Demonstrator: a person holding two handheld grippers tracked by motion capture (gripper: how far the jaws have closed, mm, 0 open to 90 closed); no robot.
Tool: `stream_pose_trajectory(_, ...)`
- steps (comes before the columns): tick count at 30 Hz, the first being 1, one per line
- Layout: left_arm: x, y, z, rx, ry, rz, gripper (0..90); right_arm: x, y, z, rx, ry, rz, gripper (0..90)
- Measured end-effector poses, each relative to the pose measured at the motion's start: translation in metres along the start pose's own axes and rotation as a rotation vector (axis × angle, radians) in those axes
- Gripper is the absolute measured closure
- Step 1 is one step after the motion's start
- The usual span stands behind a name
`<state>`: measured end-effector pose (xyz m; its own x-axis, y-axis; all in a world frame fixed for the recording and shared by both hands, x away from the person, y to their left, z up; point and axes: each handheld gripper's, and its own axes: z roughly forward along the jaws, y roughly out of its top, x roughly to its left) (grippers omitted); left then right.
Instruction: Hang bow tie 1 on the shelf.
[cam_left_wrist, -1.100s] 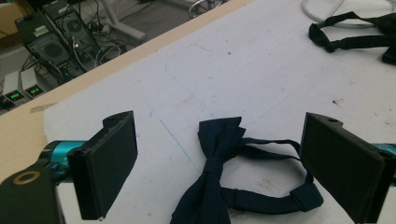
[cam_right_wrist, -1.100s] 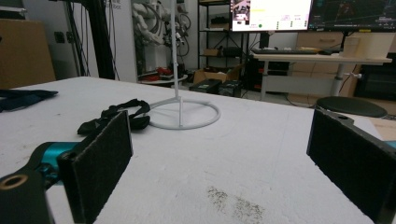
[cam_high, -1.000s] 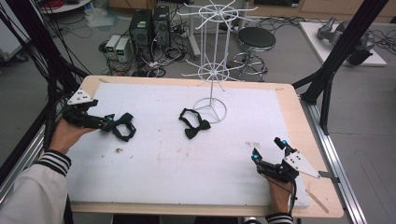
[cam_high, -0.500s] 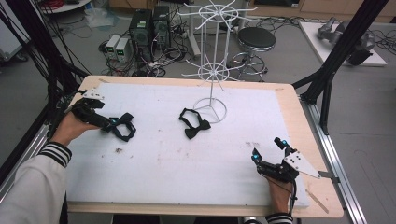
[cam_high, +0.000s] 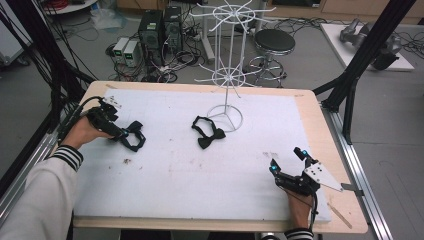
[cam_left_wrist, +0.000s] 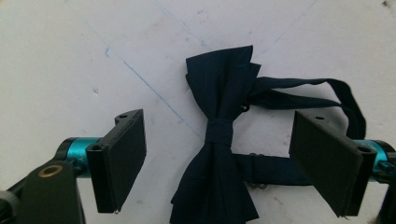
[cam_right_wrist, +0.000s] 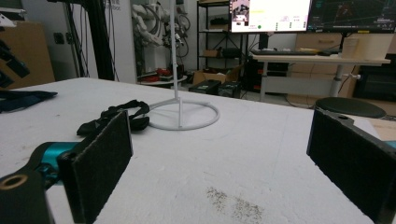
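Left gripper (cam_left_wrist: 219, 158) hung fingers apart over the dark navy fabric bow tie (cam_left_wrist: 223, 154) lying on the white foam worktop (cam_high: 200, 175); light, floppy, best pinched at its centre knot; right gripper (cam_high: 290, 165) fingers apart, empty.

A round black stool (cam_high: 274, 41) stands on the floor beyond the table; computer towers (cam_high: 160, 30) left of it.

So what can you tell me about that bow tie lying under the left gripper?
The dark navy bow tie looks like soft folded fabric, pinched at the middle by a knot band, with a thin strap looping off to one side. It lies flat on the white table cover. The left gripper hangs above it, jaws open on either side of the knot, not touching it.
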<state>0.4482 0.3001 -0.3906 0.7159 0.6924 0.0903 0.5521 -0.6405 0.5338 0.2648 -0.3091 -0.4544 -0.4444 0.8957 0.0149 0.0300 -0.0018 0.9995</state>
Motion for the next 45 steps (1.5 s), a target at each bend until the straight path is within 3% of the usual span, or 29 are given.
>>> stream_pose_trajectory(6,-0.001,0.003,0.005,0.031,-0.004,-0.001,21.7,0.0,0.0,0.0,0.0,0.0,0.0,6.2)
stream_pose_trajectory(18,-0.002,0.006,0.012,0.11,-0.015,0.007,35.2,0.0,0.0,0.0,0.0,-0.001,0.0,6.2)
stream_pose_trajectory(24,-0.002,0.007,0.019,0.167,0.01,-0.006,40.6,0.0,0.0,0.0,0.0,0.001,0.002,6.2)
stream_pose_trajectory(39,-0.002,0.01,0.026,0.206,0.007,-0.009,51.5,0.0,0.0,0.0,0.001,0.0,0.0,6.2)
stream_pose_trajectory(45,-0.004,0.009,0.028,0.216,-0.001,-0.009,65.9,0.0,0.0,0.0,0.001,0.001,0.0,6.2)
